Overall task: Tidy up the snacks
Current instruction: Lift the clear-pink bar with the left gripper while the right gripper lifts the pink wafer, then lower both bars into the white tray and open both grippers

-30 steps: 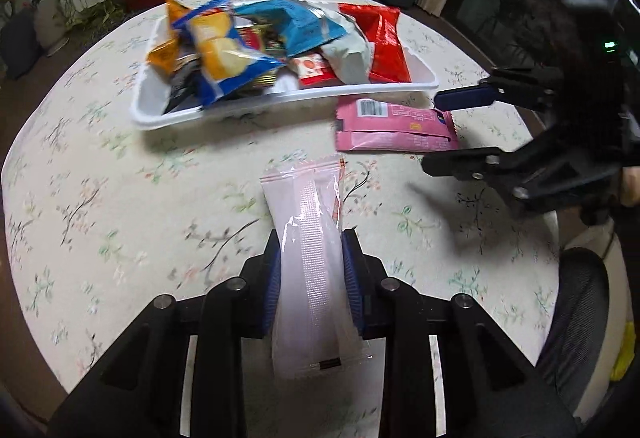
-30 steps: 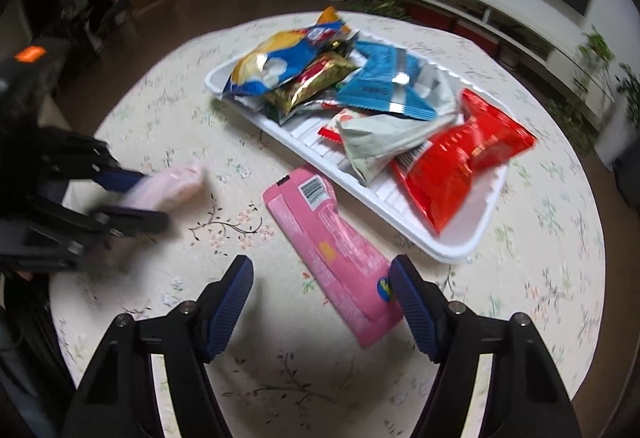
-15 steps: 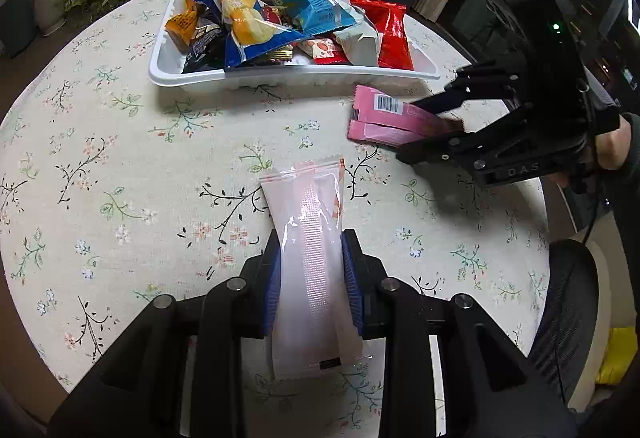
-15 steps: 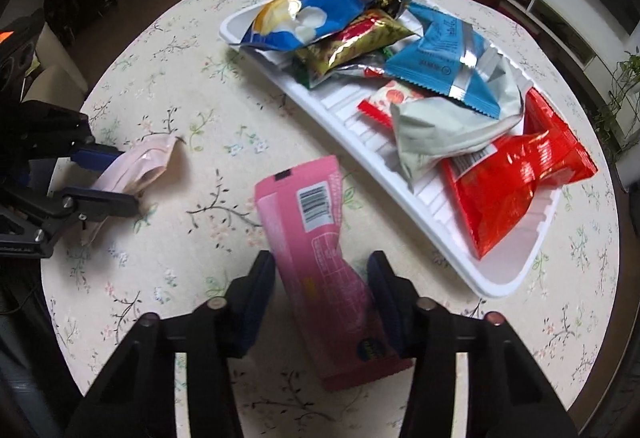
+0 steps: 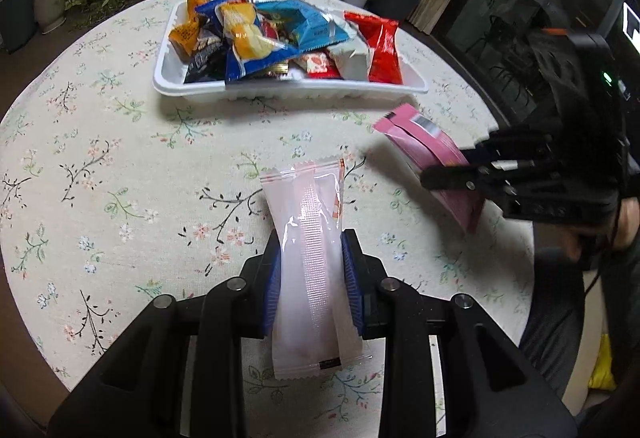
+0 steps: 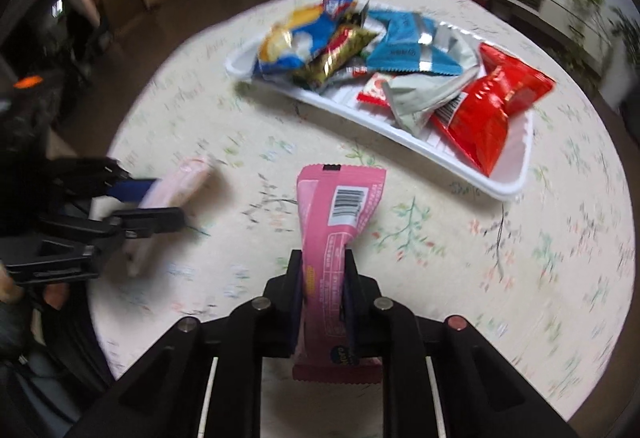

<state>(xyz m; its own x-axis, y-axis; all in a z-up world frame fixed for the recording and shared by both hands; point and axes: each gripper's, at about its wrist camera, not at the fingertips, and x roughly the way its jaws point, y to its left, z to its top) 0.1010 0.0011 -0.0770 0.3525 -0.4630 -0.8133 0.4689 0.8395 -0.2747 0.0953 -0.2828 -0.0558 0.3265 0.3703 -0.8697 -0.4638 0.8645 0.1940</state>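
**Two soft packets held, tray of snacks ahead**

Nearest in the left wrist view, the left gripper (image 5: 313, 290) is closed on a pale pink packet (image 5: 310, 262), its blue pads pinching the wrapper across its middle. The packet looks light and limp: a thin, glossy film with crimped ends and a ribbed back seam. Such film is likely slippery, so a grip across the padded middle seems safer than one at a flat sealed end. A small dark mark sits near its lower edge; it is too small to read.

The right gripper (image 6: 322, 298) is likewise clamped on a bright pink packet (image 6: 334, 238), which stands up from the jaws and bends where it is squeezed, so it too seems soft and light. Its back carries a barcode and blocks of fine print, blurred beyond reading; a dark round logo near the bottom edge is also illegible.

Both packets are held above the floral tablecloth (image 5: 120, 166), short of the white tray (image 5: 288, 91). Farther off, the tray holds crinkly bags: a blue-and-yellow bag (image 5: 244, 38), a light blue bag (image 5: 304, 24), a red bag (image 5: 380, 46) and an orange packet (image 5: 186, 32). Their printing cannot be made out. They look puffy and crushable, best laid in gently.
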